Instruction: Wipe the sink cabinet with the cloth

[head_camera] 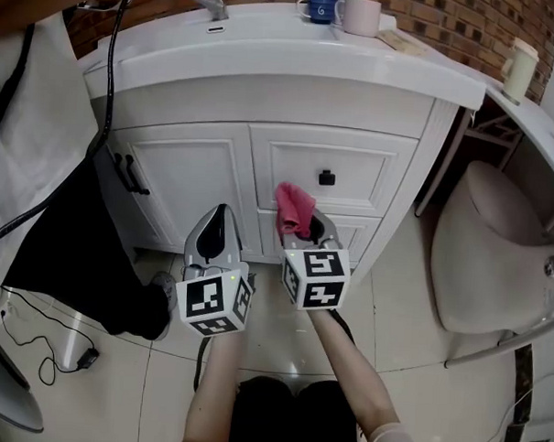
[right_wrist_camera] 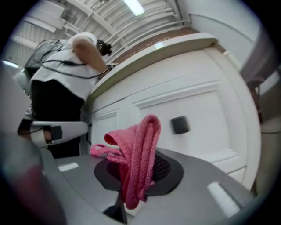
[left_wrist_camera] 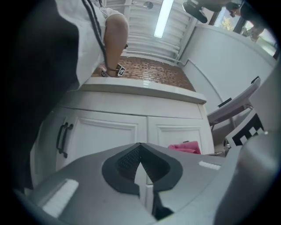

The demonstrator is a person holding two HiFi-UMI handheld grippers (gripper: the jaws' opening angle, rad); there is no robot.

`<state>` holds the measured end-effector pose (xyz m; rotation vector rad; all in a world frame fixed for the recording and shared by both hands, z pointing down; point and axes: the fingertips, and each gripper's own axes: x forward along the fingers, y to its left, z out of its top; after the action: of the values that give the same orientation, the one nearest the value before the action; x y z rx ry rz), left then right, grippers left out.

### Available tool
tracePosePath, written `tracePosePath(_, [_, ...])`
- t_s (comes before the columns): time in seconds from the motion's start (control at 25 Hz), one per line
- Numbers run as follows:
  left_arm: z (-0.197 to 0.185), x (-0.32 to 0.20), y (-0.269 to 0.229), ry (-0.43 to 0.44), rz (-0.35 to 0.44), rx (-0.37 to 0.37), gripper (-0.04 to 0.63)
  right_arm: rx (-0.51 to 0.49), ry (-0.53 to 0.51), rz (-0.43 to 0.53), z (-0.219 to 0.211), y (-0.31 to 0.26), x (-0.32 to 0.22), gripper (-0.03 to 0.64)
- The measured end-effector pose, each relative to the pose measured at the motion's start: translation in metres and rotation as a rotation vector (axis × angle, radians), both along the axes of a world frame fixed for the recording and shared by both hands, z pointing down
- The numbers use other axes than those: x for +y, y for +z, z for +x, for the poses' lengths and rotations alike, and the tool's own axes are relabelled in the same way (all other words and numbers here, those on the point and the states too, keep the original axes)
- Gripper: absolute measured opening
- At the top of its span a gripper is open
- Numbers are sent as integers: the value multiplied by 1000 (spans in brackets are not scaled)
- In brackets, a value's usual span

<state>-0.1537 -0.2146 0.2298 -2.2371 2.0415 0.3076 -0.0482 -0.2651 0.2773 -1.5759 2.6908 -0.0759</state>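
A white sink cabinet (head_camera: pixel 261 160) with panelled doors and a drawer fills the head view. A pink cloth (head_camera: pixel 293 209) sticks up bunched from my right gripper (head_camera: pixel 304 228), which is shut on it just below the drawer's black knob (head_camera: pixel 326 178). The right gripper view has the cloth (right_wrist_camera: pixel 138 154) folded between the jaws, with the knob (right_wrist_camera: pixel 179 125) close behind. My left gripper (head_camera: pixel 218 218) is shut and empty, held in front of the left door (left_wrist_camera: pixel 101 134). From the left gripper view the cloth (left_wrist_camera: pixel 186 146) peeks out at the right.
A person in black trousers (head_camera: pixel 83 244) stands at the cabinet's left, beside the black door handles (head_camera: pixel 132 174). Cups (head_camera: pixel 359 13) and a tap (head_camera: pixel 209 0) sit on the countertop. A toilet (head_camera: pixel 496 243) stands at the right. A cable (head_camera: pixel 41 366) lies on the tiled floor.
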Motion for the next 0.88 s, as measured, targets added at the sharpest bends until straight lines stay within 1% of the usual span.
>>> tracePosePath(0.08, [-21,-3,13,-43,-25,-9,15,99,-85,15,-43,11,2,71])
tracePosePath(0.16, [-30,-7,21,-60,-35,-16,15,142,-110,31,-65,16,-3,71])
tracePosePath(0.24, [-30,-14,27,-57,-35,-21,15,133,-77,23,-67,18,-16,71])
tracePosePath(0.32, [-21,-21,31,-39,-27,-20,15,104,-43,-5,-54,22,-27,71])
tracePosePath(0.4, [-10,-25,31,-26,-8,-21,15,97,-33,-15,-37,24,-31,71])
tracePosePath(0.48, [1,-26,30,-11,6,-19,15,74,6,-20,-8,26,-33,71])
tracePosePath(0.52, [7,-26,32,1,4,-14,15,39,43,-28,14,27,-34,71])
tracePosePath(0.6, [18,-28,37,24,-9,-12,15,-39,135,-42,67,30,-35,71])
tracePosePath(0.68, [27,-28,41,36,-15,-27,15,-82,230,-42,122,30,-34,71])
tracePosePath(0.76, [31,-27,46,35,-22,-28,15,-93,302,-38,168,30,-33,71])
tracePosePath(0.8, [32,-27,50,32,-30,-23,15,-83,320,-32,183,30,-32,71])
tracePosePath(0.88, [34,-27,59,31,-49,-17,15,-45,331,-15,201,31,-31,71])
